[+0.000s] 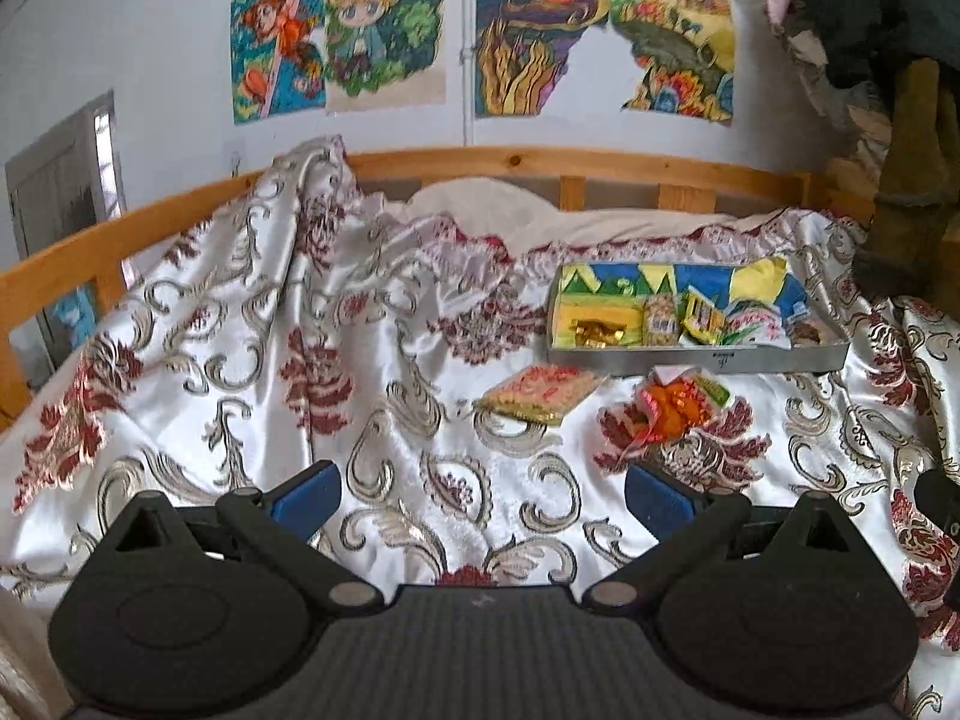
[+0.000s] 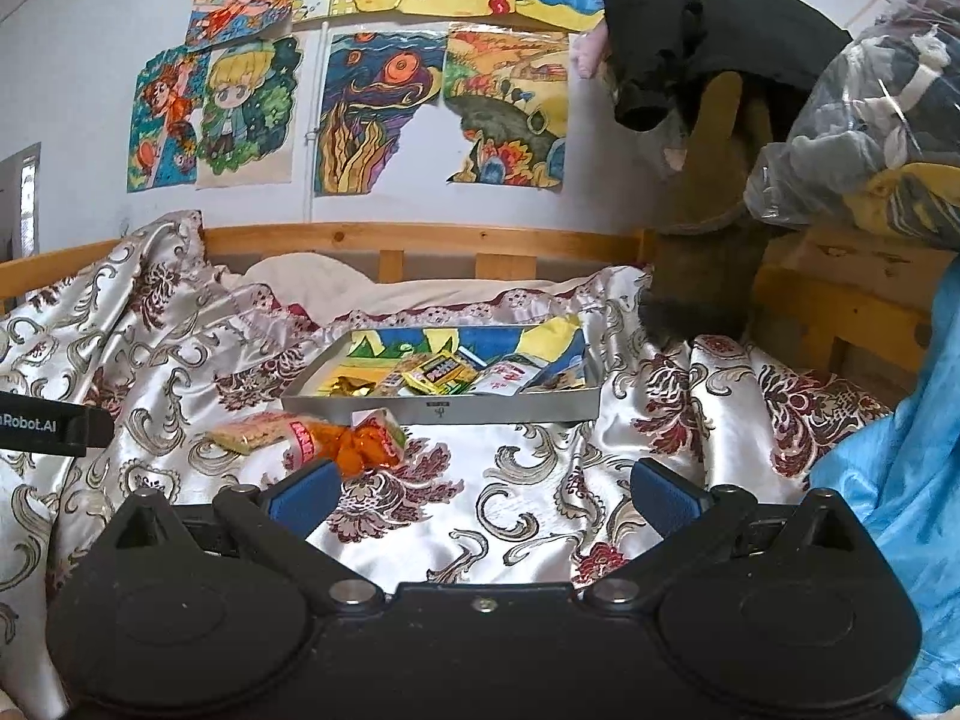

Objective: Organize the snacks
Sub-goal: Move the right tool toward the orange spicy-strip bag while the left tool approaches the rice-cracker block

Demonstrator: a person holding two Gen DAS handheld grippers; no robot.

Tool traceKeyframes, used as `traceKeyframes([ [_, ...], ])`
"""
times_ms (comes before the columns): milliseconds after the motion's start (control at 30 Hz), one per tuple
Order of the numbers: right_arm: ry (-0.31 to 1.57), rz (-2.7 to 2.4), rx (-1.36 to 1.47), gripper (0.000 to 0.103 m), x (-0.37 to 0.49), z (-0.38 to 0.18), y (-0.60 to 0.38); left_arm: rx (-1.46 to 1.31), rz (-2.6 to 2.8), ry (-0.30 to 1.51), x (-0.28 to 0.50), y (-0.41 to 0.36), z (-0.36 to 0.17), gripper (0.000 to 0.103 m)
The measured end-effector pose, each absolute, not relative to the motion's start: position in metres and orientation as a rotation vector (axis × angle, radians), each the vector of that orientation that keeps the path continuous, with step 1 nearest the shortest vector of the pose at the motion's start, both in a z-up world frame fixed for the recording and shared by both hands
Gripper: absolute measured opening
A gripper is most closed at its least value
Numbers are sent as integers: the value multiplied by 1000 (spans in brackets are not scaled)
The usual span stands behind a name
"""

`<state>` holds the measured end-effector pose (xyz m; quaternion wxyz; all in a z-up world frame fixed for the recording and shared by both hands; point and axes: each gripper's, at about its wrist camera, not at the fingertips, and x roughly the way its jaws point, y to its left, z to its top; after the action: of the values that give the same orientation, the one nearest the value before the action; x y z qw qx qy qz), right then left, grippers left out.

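A shallow grey box point(image 1: 696, 358) lined with a coloured drawing lies on the bed and holds several snack packets point(image 1: 702, 318). In front of it lie a flat pink-yellow packet point(image 1: 540, 393) and a crumpled orange packet point(image 1: 678, 405). My left gripper point(image 1: 483, 495) is open and empty, hovering over the bedspread short of both packets. In the right wrist view the box point(image 2: 441, 408) sits ahead, with the pink-yellow packet point(image 2: 258, 429) and the orange packet point(image 2: 360, 447) at the left. My right gripper point(image 2: 480, 495) is open and empty; its left finger is near the orange packet.
A glossy white bedspread point(image 1: 240, 360) with red and gold patterns covers the bed. A wooden rail point(image 1: 540, 159) runs along the wall, under children's drawings point(image 1: 384, 30). Dark clothes and a plastic bag point(image 2: 852, 120) hang at right. Blue cloth point(image 2: 900, 480) lies at right.
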<state>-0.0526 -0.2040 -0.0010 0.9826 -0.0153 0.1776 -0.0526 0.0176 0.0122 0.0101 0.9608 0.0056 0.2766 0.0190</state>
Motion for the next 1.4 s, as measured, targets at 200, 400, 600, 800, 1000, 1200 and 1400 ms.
traceKeyframes([
  [200, 378, -62, -38, 102, -47, 0, -201, -17, 8, 682, 22, 31, 16, 103],
  [400, 360, -6, -32, 102, -33, 10, -194, 78, -50, 706, 32, 32, 25, 103],
  [600, 357, 33, -48, 102, -17, 12, -188, 17, -180, 794, 54, 30, 28, 103],
  [800, 401, 48, -78, 102, 1, 3, -185, 86, -212, 733, 73, 23, 23, 103],
  [1000, 452, 82, -85, 102, 28, -9, -181, 54, -183, 757, 105, 31, 13, 103],
  [1200, 506, 107, -20, 102, 61, -17, -179, 56, -166, 678, 145, 42, 4, 103],
  [1400, 569, 110, 76, 102, 96, -22, -183, 125, -187, 645, 188, 39, -13, 103],
])
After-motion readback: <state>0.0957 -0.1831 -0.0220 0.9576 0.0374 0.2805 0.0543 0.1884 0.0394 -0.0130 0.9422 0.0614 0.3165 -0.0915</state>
